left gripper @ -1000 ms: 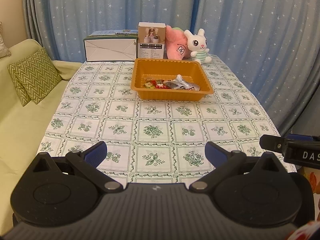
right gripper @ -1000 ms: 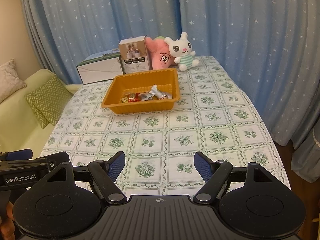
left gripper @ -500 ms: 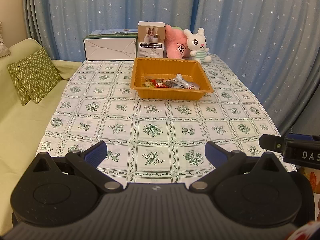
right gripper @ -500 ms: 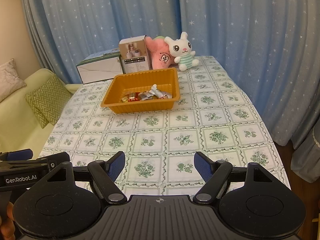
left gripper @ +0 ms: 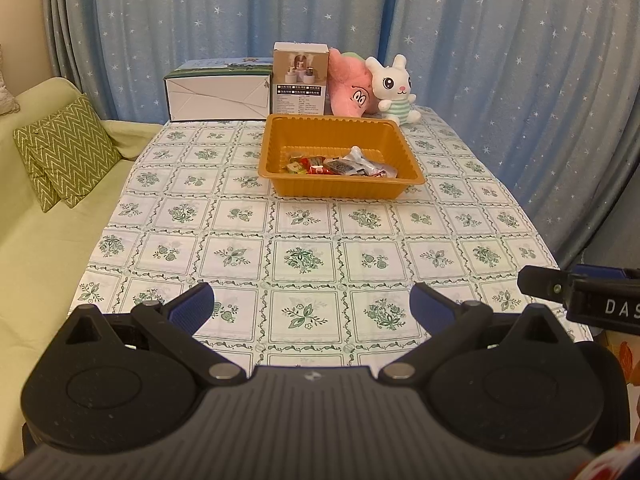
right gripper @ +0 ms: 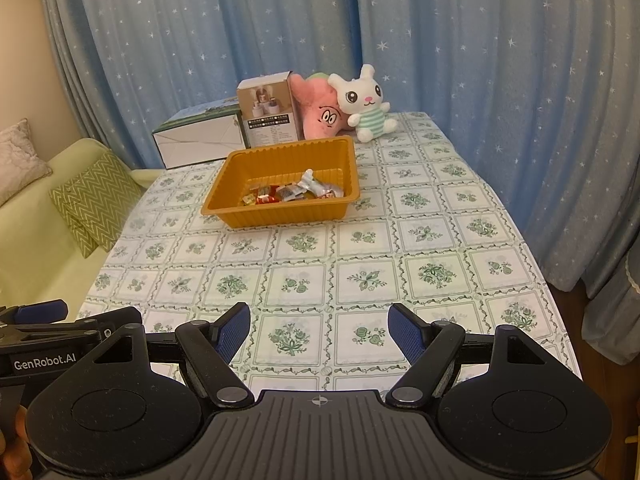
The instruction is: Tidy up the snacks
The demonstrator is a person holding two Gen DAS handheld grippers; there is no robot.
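Note:
An orange tray [left gripper: 404,148] stands on the far half of the table and holds several wrapped snacks [left gripper: 340,166]. It also shows in the right wrist view [right gripper: 280,216], with the snacks [right gripper: 292,193] inside. My left gripper [left gripper: 312,306] is open and empty above the near table edge. My right gripper [right gripper: 319,330] is open and empty, also at the near edge. Each gripper's body shows at the side of the other's view.
A white carton [left gripper: 218,96], a small product box [left gripper: 300,80], a pink plush [left gripper: 350,88] and a white rabbit plush [left gripper: 394,88] stand behind the tray. A green sofa with a zigzag cushion [left gripper: 66,156] is left of the table. Blue curtains hang behind.

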